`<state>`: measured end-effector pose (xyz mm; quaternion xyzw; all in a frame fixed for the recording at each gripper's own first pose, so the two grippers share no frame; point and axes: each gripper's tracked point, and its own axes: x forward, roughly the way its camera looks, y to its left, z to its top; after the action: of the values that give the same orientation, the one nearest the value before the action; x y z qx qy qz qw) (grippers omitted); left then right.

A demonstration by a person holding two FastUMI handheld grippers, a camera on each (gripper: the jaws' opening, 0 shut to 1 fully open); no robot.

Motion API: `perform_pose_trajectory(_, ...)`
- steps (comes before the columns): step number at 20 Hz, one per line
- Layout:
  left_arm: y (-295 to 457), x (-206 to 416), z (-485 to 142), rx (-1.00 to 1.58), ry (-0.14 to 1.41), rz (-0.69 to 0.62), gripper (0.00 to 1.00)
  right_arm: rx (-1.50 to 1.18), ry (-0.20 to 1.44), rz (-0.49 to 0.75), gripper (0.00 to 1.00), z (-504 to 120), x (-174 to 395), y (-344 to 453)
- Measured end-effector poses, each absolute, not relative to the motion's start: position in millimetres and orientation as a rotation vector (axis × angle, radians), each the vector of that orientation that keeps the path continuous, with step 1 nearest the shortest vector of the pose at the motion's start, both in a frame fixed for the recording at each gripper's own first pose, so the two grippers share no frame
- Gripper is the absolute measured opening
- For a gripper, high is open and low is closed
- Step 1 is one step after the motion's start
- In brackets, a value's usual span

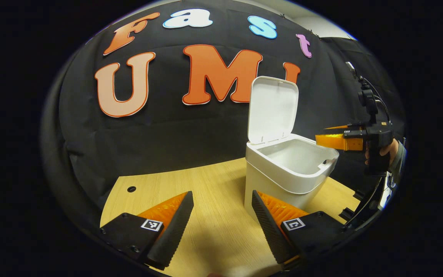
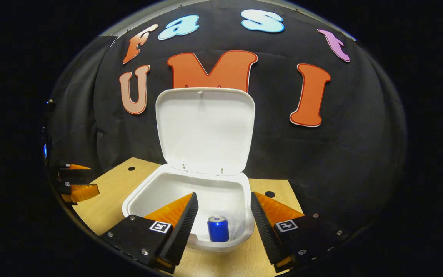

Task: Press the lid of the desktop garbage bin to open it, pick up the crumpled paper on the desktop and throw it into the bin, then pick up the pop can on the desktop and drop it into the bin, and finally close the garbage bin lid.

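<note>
The pop can (image 2: 218, 228) is sitting inside the white garbage bin (image 2: 190, 192), upright on the bin's floor toward the near wall, and in the right gripper view it is showing between the two fingers of the right gripper (image 2: 221, 219) but below them, apart from both. That gripper is hovering over the bin's open mouth with its jaws spread wide, gripping nothing. The lid (image 2: 205, 130) is standing up on its hinge at the far side of the bin, its pale inner face turned toward the camera. In the left gripper view the bin (image 1: 283, 181) is resting on the wooden table (image 1: 214, 192) with its lid (image 1: 272, 109) raised, and the interior seen from this angle is looking plain white; the can is hidden by the near wall. The right gripper (image 1: 331, 140) is appearing there as well, held by a hand (image 1: 388, 152) just above the bin's right rim, fingers pointing over the opening. The left gripper (image 1: 221, 209) is hanging low over the table just in front of the bin, its fingers parted and empty, the right-hand finger lying visually against the bin's lower front though contact cannot be judged. In the right gripper view the left gripper (image 2: 77, 181) is showing off at the table's left edge, well apart from the bin.
</note>
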<state>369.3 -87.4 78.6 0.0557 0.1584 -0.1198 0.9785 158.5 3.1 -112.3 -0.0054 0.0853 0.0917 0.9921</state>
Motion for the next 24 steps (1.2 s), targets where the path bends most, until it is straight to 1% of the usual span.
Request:
perform_pose_trajectory(1,-86.8,368.8,77.5,0.111,0.319,-0.237,0.97,-0.013,0.164,0.187,0.83,-103.7,159.7,3.7)
perform_pose_trajectory(4,-81.9,368.9,79.5,0.108,0.314,-0.223,0.97,-0.015,0.119,0.196,0.83,-72.2,168.4,7.6)
perform_pose_trajectory(6,-80.6,369.8,78.3,0.102,0.312,-0.212,0.98,0.000,0.106,0.235,0.83,-54.2,172.4,18.7)
perform_pose_trajectory(9,-73.4,368.8,77.7,0.092,0.310,-0.184,0.98,-0.005,0.065,0.258,0.83,-27.3,182.2,29.0)
perform_pose_trajectory(17,-32.4,362.5,73.8,0.072,0.309,-0.091,0.98,-0.040,-0.072,0.300,0.83,55.8,210.2,54.1)
perform_pose_trajectory(19,-23.5,362.1,73.3,0.069,0.309,-0.067,0.98,-0.048,-0.092,0.302,0.83,69.0,220.6,60.0)
perform_pose_trajectory(20,-19.2,361.1,74.0,0.070,0.305,-0.057,0.96,-0.047,-0.094,0.303,0.83,72.7,225.6,63.4)
perform_pose_trajectory(21,-16.2,361.1,75.2,0.073,0.302,-0.046,0.98,-0.047,-0.094,0.302,0.83,75.8,229.9,65.7)
perform_pose_trajectory(22,-13.2,360.6,75.5,0.075,0.299,-0.037,0.96,-0.050,-0.092,0.292,0.83,77.5,235.8,66.0)
perform_pose_trajectory(24,-5.6,359.4,74.7,0.075,0.297,-0.020,0.97,-0.061,-0.080,0.271,0.83,77.1,246.7,65.2)
